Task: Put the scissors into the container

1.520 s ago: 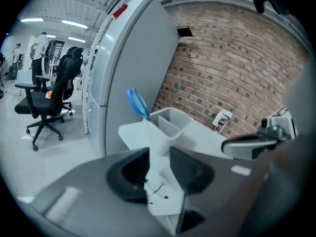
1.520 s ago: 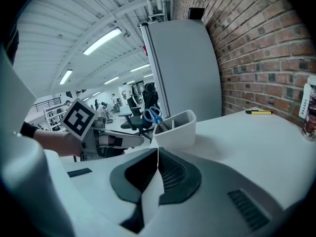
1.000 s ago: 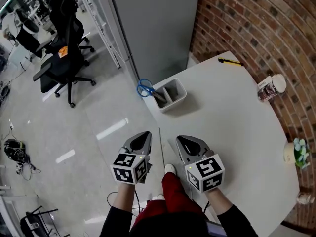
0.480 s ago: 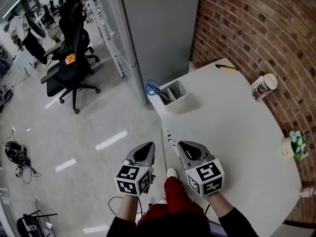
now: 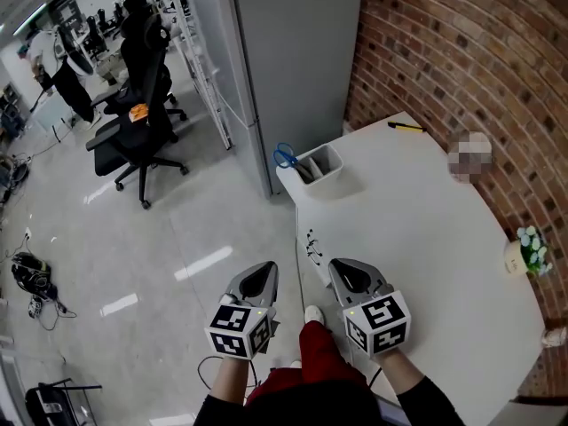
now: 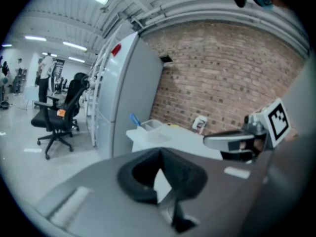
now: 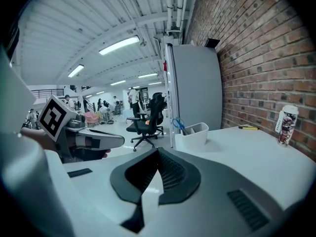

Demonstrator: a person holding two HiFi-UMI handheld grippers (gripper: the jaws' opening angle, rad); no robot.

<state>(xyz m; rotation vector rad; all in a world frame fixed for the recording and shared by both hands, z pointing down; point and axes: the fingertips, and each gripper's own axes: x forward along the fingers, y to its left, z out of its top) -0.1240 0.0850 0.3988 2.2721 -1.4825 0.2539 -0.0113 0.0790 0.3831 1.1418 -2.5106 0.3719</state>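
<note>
Blue-handled scissors stand in the white container at the far left corner of the white table, handles sticking out over the rim. Both show in the right gripper view, scissors in the container, and small in the left gripper view. My left gripper is shut and empty, off the table's near left edge over the floor. My right gripper is shut and empty, above the table's near edge. Both are far from the container.
A yellow pen lies at the table's far edge by the brick wall. A small flower pot sits at the right edge. A grey cabinet stands behind the container. Black office chairs are on the floor to the left.
The view has drawn back from the table: the container with the scissors sits farther away and higher in the head view. Both grippers stay shut and low, side by side.
</note>
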